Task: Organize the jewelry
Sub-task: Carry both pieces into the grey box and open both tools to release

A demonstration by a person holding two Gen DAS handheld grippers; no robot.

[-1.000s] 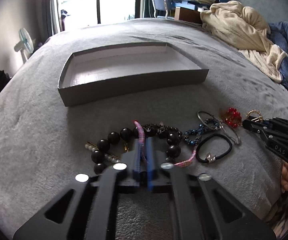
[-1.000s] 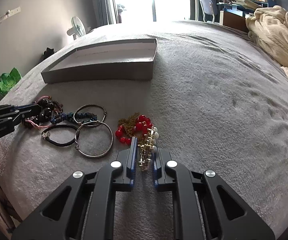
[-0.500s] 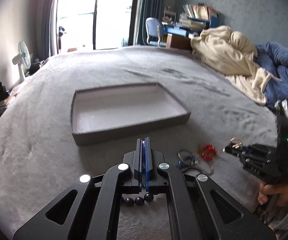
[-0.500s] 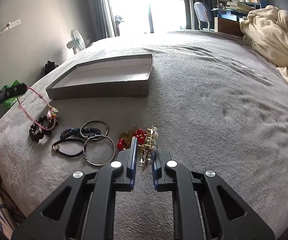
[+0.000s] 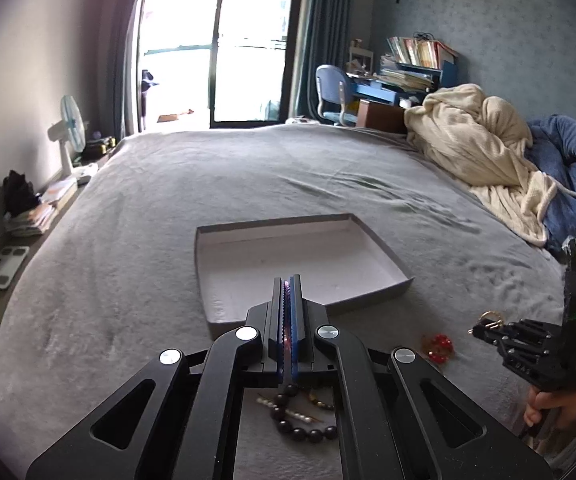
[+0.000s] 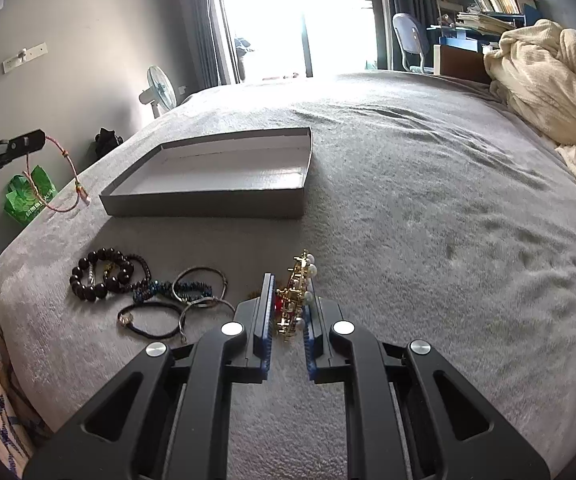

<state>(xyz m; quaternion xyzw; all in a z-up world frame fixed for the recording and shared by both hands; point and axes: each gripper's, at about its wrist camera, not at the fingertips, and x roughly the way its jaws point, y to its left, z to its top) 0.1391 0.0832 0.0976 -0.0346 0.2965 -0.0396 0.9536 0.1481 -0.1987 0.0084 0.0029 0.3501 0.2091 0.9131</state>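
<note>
My left gripper [image 5: 287, 284] is shut on a pink cord bracelet [image 5: 286, 300] and holds it above the near edge of the grey cardboard tray [image 5: 216, 304]. In the right wrist view the bracelet [image 6: 58, 176] hangs in a loop from the left gripper [image 6: 32, 140], left of the tray [image 6: 208, 202]. My right gripper [image 6: 288, 284] is shut on a gold and pearl piece [image 6: 298, 296], lifted above the bed. The other jewelry lies on the grey blanket: a dark bead bracelet [image 6: 100, 274], a blue bead strand [image 6: 168, 290], metal hoops [image 6: 204, 300], a black hair tie [image 6: 148, 320].
A red bead piece [image 5: 438, 346] lies on the blanket to the right of the left gripper. A cream blanket [image 5: 480, 160] and a blue one [image 5: 572, 176] are heaped at the bed's right side. A fan [image 5: 70, 128] stands on the floor to the left.
My left gripper has lifted the pink bracelet off the jewelry pile and carried it up toward the tray. My right gripper has risen a little with the gold and pearl piece.
</note>
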